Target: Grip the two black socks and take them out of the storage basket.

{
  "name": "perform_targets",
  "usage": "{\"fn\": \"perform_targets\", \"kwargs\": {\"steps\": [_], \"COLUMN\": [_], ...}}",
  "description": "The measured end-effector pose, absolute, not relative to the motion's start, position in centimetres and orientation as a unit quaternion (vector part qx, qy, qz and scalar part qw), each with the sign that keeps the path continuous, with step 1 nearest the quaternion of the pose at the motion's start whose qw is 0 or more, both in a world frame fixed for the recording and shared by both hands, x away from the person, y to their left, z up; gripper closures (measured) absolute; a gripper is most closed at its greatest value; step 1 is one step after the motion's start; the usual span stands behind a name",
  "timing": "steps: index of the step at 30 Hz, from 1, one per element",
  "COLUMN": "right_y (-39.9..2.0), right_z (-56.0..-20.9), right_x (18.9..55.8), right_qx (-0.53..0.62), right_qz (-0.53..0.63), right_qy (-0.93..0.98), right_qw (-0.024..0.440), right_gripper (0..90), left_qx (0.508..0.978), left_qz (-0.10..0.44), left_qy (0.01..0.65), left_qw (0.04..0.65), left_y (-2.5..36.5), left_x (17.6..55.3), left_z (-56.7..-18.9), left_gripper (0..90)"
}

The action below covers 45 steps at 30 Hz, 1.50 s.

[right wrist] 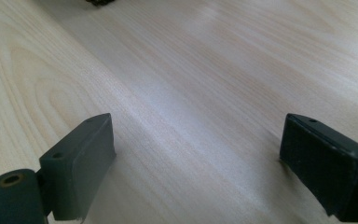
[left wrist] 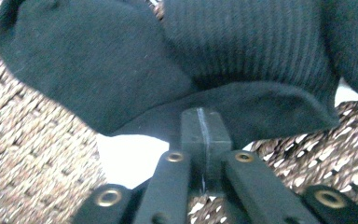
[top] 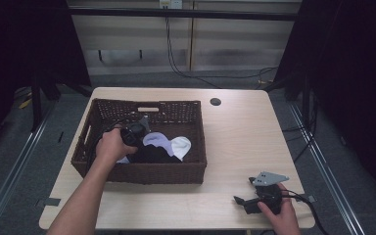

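Left gripper (left wrist: pixel 203 128) is down inside the dark brown woven wicker basket (top: pixel 191 169), its two black jaws pressed flat together, tips meeting right at the lower edge of a black knitted sock (left wrist: pixel 121 70). No clear fold of fabric shows between the pads, so it reads as closed at the hem, maybe nipping a thread of it; can't confirm a real pinch. In the high view the left hand (top: pixel 110 147) comes into the basket from about 7 o'clock and the gripper (top: pixel 136 131) points toward 2 o'clock at the laundry pile.

The black sock lies in the basket's middle, draped over other pieces, which is why its edge lifts a little off the wicker floor and offers a lip to grab. A white sock (top: pixel 181 145) sits at 3 o'clock of the pile, and a pale lilac sock (top: pixel 155 140) just beside it toward 12; a white patch (left wrist: pixel 130 158) also peeks out under the black one in the left gripper view.

Right gripper (top: pixel 248 201) rests low on the light wooden table (top: pixel 235 132) at about 5 o'clock of the basket, well apart from it, jaws spread wide (right wrist: pixel 196 154) over bare wood, nothing between them. Likely parked there as the drop-off or matching spot, ready to take a sock once it is lifted out.
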State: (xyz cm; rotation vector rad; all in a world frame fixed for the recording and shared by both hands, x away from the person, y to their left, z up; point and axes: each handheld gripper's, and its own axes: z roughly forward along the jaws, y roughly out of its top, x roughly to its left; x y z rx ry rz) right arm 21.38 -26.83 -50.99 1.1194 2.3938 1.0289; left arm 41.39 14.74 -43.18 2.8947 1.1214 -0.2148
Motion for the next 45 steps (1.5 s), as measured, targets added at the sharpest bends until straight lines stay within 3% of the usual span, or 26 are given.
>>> {"fn": "perform_targets", "kwargs": {"steps": [10,11,14,16,29,33,37,38,39,41,45], "right_y": [-26.8,-26.8,-26.8,-26.8,-26.8,-26.8,-26.8,-26.8,-26.8,-26.8,-26.8], "right_z": [-51.0,-51.0,-51.0,-51.0,-51.0,-51.0,-51.0,-51.0,-51.0,-51.0,-51.0], "right_x": [21.4,21.4,21.4,21.4,21.5,21.5,21.5,21.5,21.5,21.5,21.5], "right_qx": [0.391,0.39,0.39,0.39,0.39,0.39,0.39,0.39,0.39,0.389,0.389], "right_qz": [0.359,0.359,0.359,0.358,0.358,0.358,0.358,0.358,0.358,0.358,0.358], "right_qy": [0.834,0.834,0.834,0.835,0.835,0.835,0.835,0.835,0.835,0.835,0.835], "right_qw": [0.152,0.152,0.152,0.152,0.153,0.153,0.153,0.152,0.152,0.152,0.152], "right_gripper": [9.5,9.5,9.5,9.5,9.5,9.5,9.5,9.5,9.5,9.5,9.5], "left_qx": [0.923,0.922,0.917,0.919,0.932,0.937,0.942,0.944,0.946,0.947,0.946], "left_qz": [-0.054,-0.045,-0.027,-0.039,-0.075,-0.084,-0.082,-0.091,-0.091,-0.092,-0.087], "left_qy": [0.378,0.382,0.387,0.377,0.33,0.323,0.314,0.308,0.304,0.302,0.307], "left_qw": [0.044,0.055,0.088,0.107,0.129,0.108,0.082,0.076,0.072,0.069,0.065], "left_y": [16.5,16.6,16.5,16.1,10.8,9.6,9.2,9.2,9.1,9.1,9.4], "left_x": [41.5,41.5,41.5,41.5,41.3,41.4,41.3,41.3,41.2,41.1,41.0], "left_z": [-40.9,-40.9,-40.8,-40.7,-40.6,-42.0,-42.7,-42.7,-42.7,-42.4,-41.3], "left_gripper": [90.0,86.3,52.8,42.4,30.0,36.8,58.3,70.2,76.4,81.9,83.8]}}
